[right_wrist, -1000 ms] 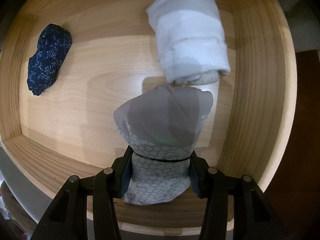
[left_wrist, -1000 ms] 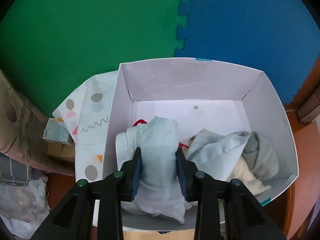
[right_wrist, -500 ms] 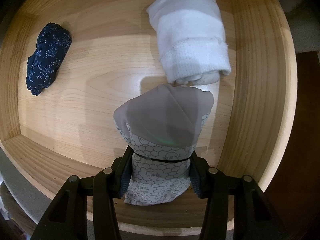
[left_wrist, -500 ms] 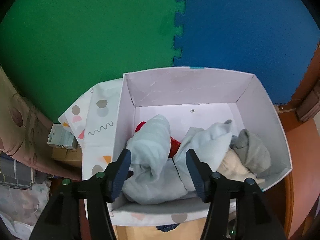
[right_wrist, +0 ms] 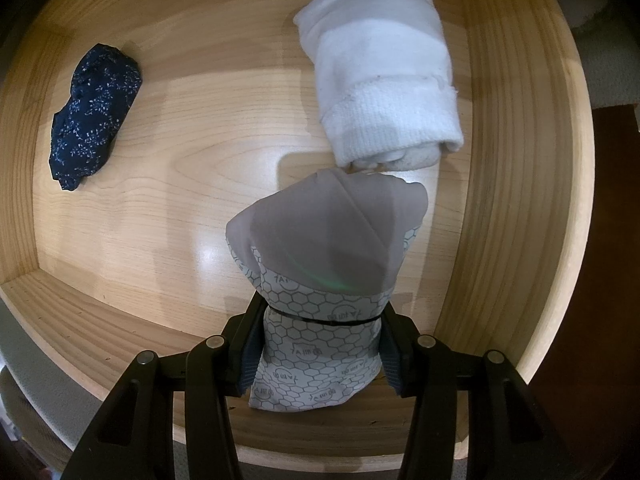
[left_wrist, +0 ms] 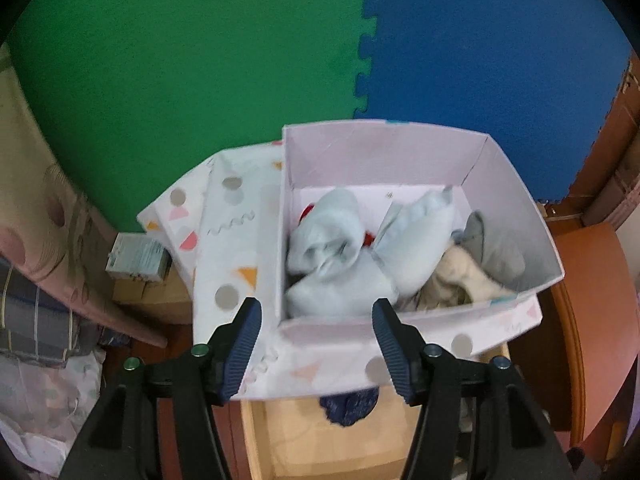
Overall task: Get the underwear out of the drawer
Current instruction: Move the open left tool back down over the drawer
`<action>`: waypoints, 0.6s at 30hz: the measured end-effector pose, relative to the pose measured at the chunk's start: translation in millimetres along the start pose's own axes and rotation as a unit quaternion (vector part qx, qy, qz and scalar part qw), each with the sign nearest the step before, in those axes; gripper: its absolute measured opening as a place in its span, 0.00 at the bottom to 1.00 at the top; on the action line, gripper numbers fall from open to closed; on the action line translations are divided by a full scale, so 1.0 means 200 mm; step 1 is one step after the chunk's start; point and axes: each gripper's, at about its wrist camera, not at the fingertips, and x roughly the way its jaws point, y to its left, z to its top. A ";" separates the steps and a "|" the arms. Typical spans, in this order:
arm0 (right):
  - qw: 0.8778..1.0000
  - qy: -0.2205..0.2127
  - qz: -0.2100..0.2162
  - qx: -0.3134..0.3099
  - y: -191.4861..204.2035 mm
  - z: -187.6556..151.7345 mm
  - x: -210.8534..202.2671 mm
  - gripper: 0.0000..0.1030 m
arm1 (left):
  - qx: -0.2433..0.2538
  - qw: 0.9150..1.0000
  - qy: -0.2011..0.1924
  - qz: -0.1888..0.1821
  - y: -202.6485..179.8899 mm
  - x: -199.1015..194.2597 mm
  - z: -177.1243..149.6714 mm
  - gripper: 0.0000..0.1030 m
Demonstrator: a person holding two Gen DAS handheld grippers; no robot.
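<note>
Left gripper [left_wrist: 316,346]: jaws have just been opening, now spread and empty, above near edge of white patterned cardboard box [left_wrist: 516,204]. Pale blue rolled underwear [left_wrist: 328,236] lies inside box among other pale garments (delivered, by my reading).

Right gripper [right_wrist: 318,350]: clamped on grey hexagon-print folded underwear [right_wrist: 320,272], low inside light wooden drawer [right_wrist: 512,160].

Left in drawer: white ribbed rolled garment [right_wrist: 384,96], navy floral rolled garment [right_wrist: 94,114]. Task judged partway.

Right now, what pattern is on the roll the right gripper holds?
Grey hexagon print on white roll, right wrist view.
</note>
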 end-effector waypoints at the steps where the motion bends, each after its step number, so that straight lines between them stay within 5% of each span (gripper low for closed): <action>1: 1.000 0.000 0.000 0.000 0.00 0.00 0.00 0.46 | -0.001 1.000 0.001 0.004 0.01 0.00 -0.03 0.57; 18: 1.000 0.001 -0.004 -0.002 0.01 0.01 -0.01 0.47 | -0.054 0.997 0.049 0.023 0.15 0.22 -0.68 0.57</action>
